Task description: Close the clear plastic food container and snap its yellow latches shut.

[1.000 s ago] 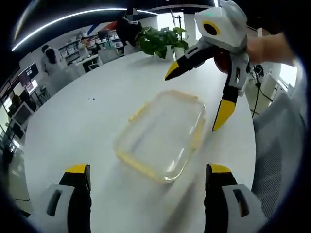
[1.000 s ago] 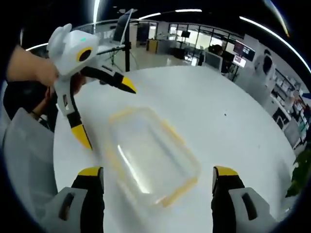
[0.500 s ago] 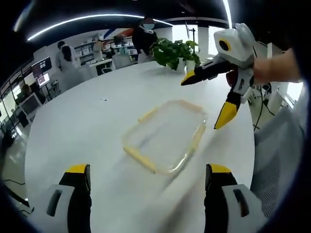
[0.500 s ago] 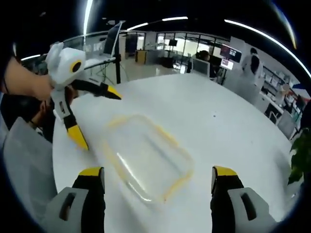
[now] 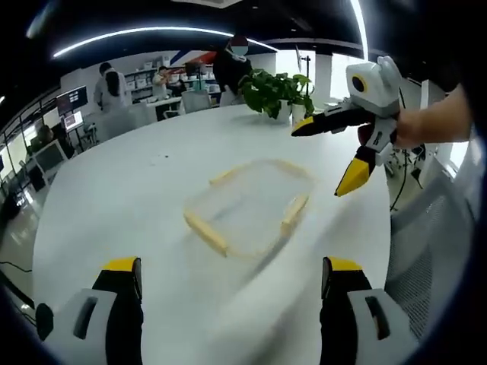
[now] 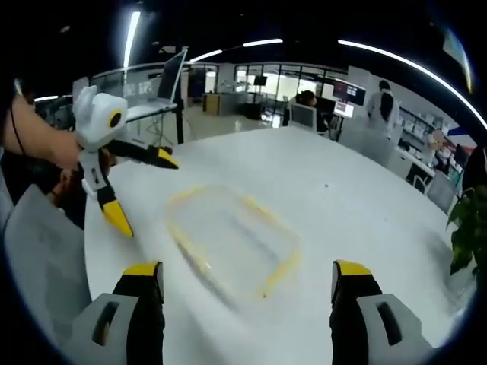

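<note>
Above the table [image 5: 122, 190], we hold both grippers wide apart. Left gripper [image 6: 137, 186] and right gripper [image 5: 326, 156] flank the container [image 5: 247, 205], touching nothing.

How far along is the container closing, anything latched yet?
Done: the lid looks seated on the clear container on the white table. Latch state is too blurred to tell. In hand: nothing; the left gripper and right gripper hang open, apart from it. Left: check and snap the yellow latches.
</note>
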